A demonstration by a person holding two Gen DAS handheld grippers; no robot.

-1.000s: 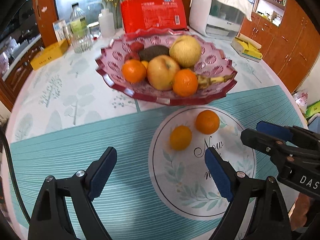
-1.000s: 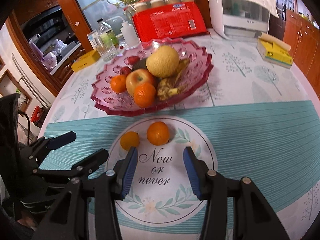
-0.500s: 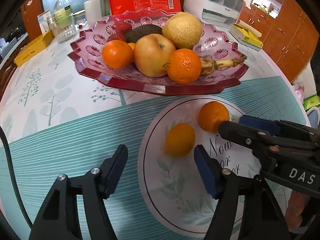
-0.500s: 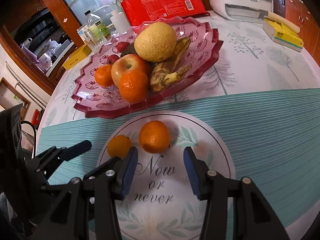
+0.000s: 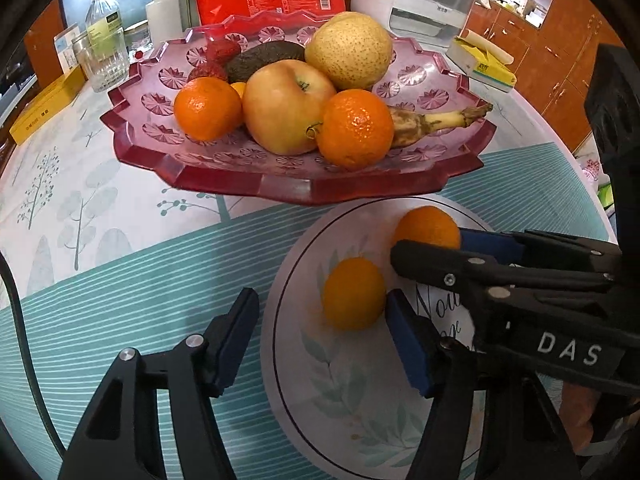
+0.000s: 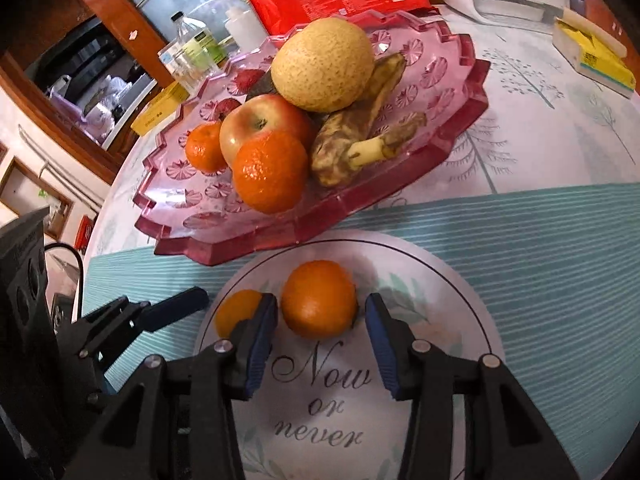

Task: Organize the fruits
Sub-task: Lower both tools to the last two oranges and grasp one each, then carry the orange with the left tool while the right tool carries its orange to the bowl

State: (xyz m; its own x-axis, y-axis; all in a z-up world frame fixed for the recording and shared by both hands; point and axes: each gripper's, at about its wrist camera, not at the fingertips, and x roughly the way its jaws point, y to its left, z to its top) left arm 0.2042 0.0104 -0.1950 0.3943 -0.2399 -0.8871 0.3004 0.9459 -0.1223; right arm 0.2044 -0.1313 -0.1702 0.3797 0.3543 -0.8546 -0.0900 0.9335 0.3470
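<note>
Both tools lowered onto plate oranges since earlier, jaws closing.

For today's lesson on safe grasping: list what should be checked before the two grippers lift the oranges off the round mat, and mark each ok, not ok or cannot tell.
1. Smaller orange between left gripper fingers: ok.
2. Left pads both touching it: not ok, jaws closing.
3. Larger orange between right gripper fingers: ok.
4. Right pads gripping: not ok, closing, gaps show.
5. Grippers clear of each other: cannot tell.
6. Room in pink fruit dish: ok.

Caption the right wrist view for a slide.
Right tongs closing around an orange on the white mat.
</note>
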